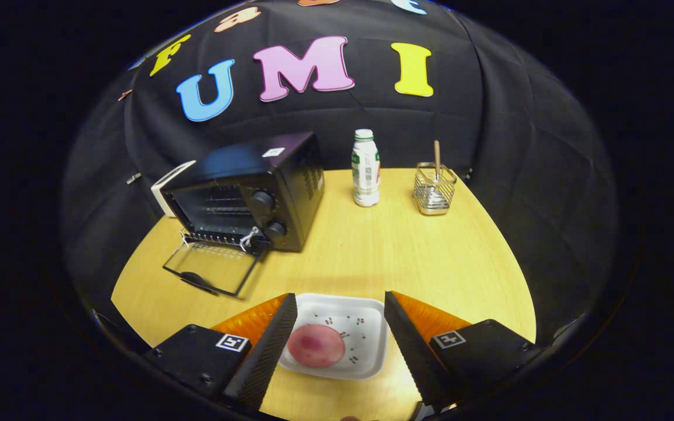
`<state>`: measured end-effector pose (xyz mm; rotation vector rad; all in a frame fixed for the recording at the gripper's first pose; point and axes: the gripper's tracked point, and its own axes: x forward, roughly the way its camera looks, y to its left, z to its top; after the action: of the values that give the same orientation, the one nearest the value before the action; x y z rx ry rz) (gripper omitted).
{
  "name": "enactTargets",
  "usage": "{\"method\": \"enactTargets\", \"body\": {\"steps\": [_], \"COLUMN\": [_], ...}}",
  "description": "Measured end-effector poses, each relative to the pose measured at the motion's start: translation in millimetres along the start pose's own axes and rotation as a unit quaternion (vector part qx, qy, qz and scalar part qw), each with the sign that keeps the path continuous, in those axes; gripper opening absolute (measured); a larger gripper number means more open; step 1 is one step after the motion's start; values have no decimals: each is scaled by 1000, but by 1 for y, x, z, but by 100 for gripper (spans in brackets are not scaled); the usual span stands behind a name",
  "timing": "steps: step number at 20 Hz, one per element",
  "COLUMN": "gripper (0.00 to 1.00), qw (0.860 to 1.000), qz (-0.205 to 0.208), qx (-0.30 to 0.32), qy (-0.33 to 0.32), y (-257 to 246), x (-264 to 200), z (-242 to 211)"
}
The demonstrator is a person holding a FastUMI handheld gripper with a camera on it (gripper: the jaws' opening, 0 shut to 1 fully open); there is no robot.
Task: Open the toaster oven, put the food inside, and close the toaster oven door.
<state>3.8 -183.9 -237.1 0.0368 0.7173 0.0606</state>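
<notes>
The gripper (340, 342) is gaping wide, released, its fingers flanking a round pink food piece (316, 345) on a square white plate (366, 333), gripping nothing.

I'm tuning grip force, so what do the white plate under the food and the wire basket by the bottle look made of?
The square plate, between the open gripper fingers, looks like matte white plastic or foam: thin, soft, rounded rim, no glaze. The wire basket looks like polished metal: thin shiny wires with bright glints. The pink food looks smooth and slightly glossy; material unclear.

Hand-held gripper (340, 327) spread wide around white plate (366, 310) with pink food (316, 346), toaster oven (249, 193) door (211, 268) down
</notes>
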Motion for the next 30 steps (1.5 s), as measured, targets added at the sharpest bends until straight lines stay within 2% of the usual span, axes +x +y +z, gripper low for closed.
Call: {"method": "enactTargets", "body": {"steps": [4,9,14,17,19,22,24,26,27,29,30], "gripper": [98,98,98,96,86,65,62,37,30,27,16], "qw": [997,987,971,969,966,960,952,946,945,949,951], "qz": [-10,-38,-21,-21,-39,-27,-26,-28,-26,-13,-10], "qx": [18,5,30,29,15,-6,13,41,43,38,62], "qy": [78,159,238,246,254,279,305,320,322,313,303], "y": [-23,-55,-59,-58,-62,-55,-53,-50,-50,-53,-53], "x": [12,23,35,43,46,48,49,51,50,50,55], "z": [-38,-86,-121,-119,-119,-121,-121,-122,-120,-120,-122]}}
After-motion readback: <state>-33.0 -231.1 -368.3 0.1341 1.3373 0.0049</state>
